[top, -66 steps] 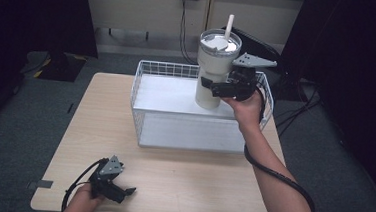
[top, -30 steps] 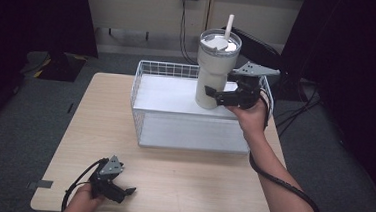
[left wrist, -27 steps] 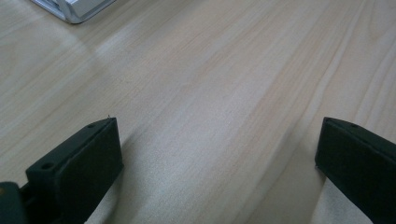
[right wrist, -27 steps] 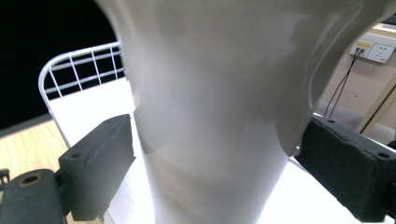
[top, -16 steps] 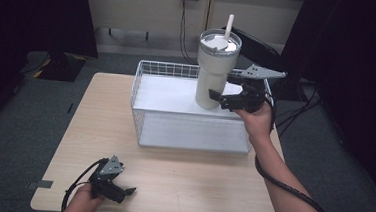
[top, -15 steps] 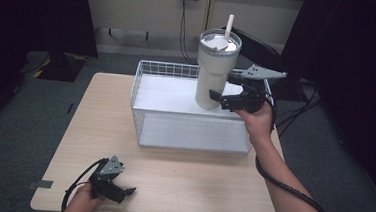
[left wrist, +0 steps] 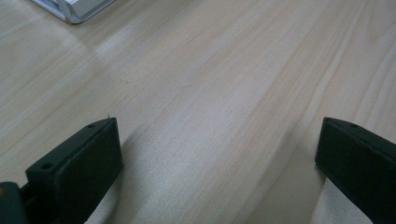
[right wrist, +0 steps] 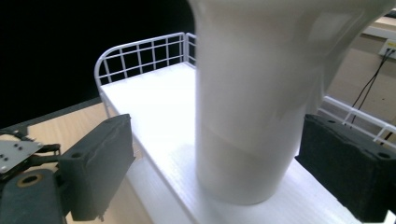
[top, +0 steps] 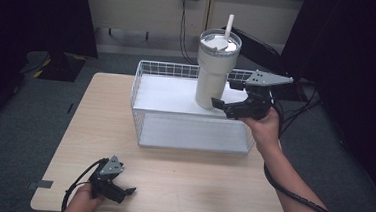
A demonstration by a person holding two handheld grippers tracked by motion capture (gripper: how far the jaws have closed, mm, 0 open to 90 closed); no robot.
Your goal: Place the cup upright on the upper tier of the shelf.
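A tall cream tumbler (top: 213,70) with a clear lid and a white straw stands upright at the back right of a white wire basket (top: 194,134). My right gripper (top: 224,107) is open at the tumbler's lower right side, its jaws spread wide. In the right gripper view the tumbler (right wrist: 252,116) rises just ahead of the right gripper (right wrist: 224,158), with a gap on each side. My left gripper (top: 126,192) rests open on the wooden table (top: 195,186) at the front left. In its own view the left gripper (left wrist: 217,154) holds nothing.
The basket's wire rim (right wrist: 140,51) rises around a flat white floor (top: 169,94). Cables trail off the table's right side past the person's forearm (top: 290,188). Dark carpet surrounds the table, with a wall and socket behind.
My right gripper let go of the tumbler and drew back a little to the right. The tumbler stays standing in the basket. The left gripper has not moved.
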